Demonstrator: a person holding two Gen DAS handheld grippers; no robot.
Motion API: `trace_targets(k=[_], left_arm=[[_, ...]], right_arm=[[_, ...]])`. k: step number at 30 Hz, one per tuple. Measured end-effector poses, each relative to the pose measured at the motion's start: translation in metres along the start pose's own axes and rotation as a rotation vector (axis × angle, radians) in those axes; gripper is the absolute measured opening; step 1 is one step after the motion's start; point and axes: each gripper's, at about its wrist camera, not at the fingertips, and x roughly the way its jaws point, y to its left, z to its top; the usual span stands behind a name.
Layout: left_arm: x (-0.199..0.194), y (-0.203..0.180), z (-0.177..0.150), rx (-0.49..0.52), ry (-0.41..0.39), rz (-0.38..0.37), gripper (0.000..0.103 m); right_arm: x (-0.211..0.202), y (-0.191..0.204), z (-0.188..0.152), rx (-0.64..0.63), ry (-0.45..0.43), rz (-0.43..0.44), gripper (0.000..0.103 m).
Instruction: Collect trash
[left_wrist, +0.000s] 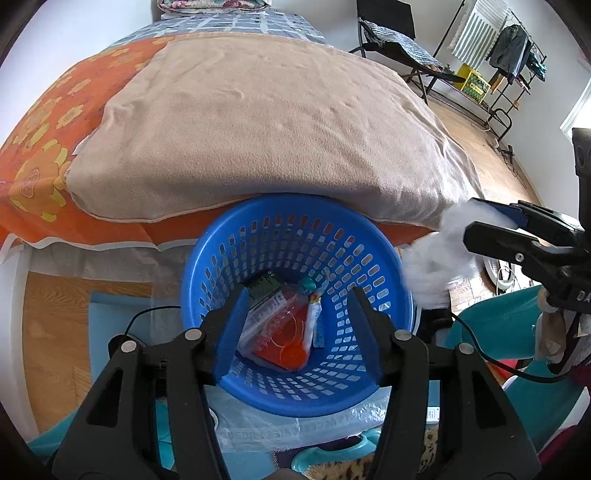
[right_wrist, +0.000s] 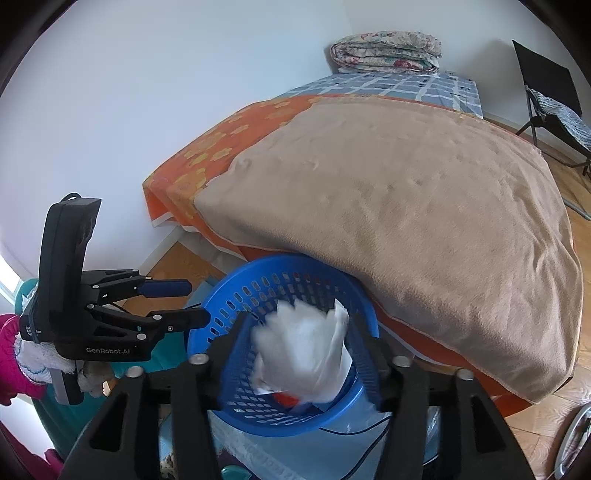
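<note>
A blue perforated basket (left_wrist: 229, 266) stands on the floor against the bed; it also shows in the right wrist view (right_wrist: 236, 306). Inside lie a red plastic bottle (left_wrist: 284, 339), a green-and-white packet (left_wrist: 264, 295) and a small tube (left_wrist: 314, 314). My left gripper (left_wrist: 297, 328) is open and empty over the basket mouth; it shows from the side in the right wrist view (right_wrist: 195, 301). My right gripper (right_wrist: 301, 354) holds a crumpled white tissue wad (right_wrist: 303, 343) above the basket's right rim. The wad (left_wrist: 432, 258) and right gripper (left_wrist: 484, 225) appear at the right of the left wrist view.
A bed with a tan blanket (left_wrist: 266, 125) over an orange flowered sheet (left_wrist: 40, 147) fills the background. A folded quilt (right_wrist: 386, 51) lies at its head. A folding chair (left_wrist: 391, 40) and clothes rack (left_wrist: 502, 55) stand on the wooden floor at right. Teal plastic furniture (left_wrist: 491, 325) sits near me.
</note>
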Motion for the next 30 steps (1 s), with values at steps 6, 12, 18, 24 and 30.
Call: trace_targets(k=[6, 12, 18, 24, 30], left_arm=[[-0.001, 0.003, 0.001, -0.015, -0.001, 0.008, 0.057], [-0.010, 0.001, 0.004, -0.013, -0.031, 0.016, 0.058], [-0.030, -0.002, 0.014, -0.020, -0.097, 0.015, 0.058], [-0.045, -0.002, 0.027, -0.036, -0.149, 0.028, 0.058], [-0.059, -0.006, 0.043, -0.031, -0.209, 0.040, 0.058]], right_arm=[[-0.002, 0.000, 0.001, 0.005, -0.006, 0.002, 0.070], [-0.006, 0.003, 0.002, -0.006, -0.020, -0.014, 0.078], [-0.018, 0.001, 0.006, 0.013, -0.068, -0.031, 0.084], [-0.030, -0.003, 0.014, 0.029, -0.117, -0.058, 0.087], [-0.042, -0.005, 0.020, 0.026, -0.170, -0.098, 0.090]])
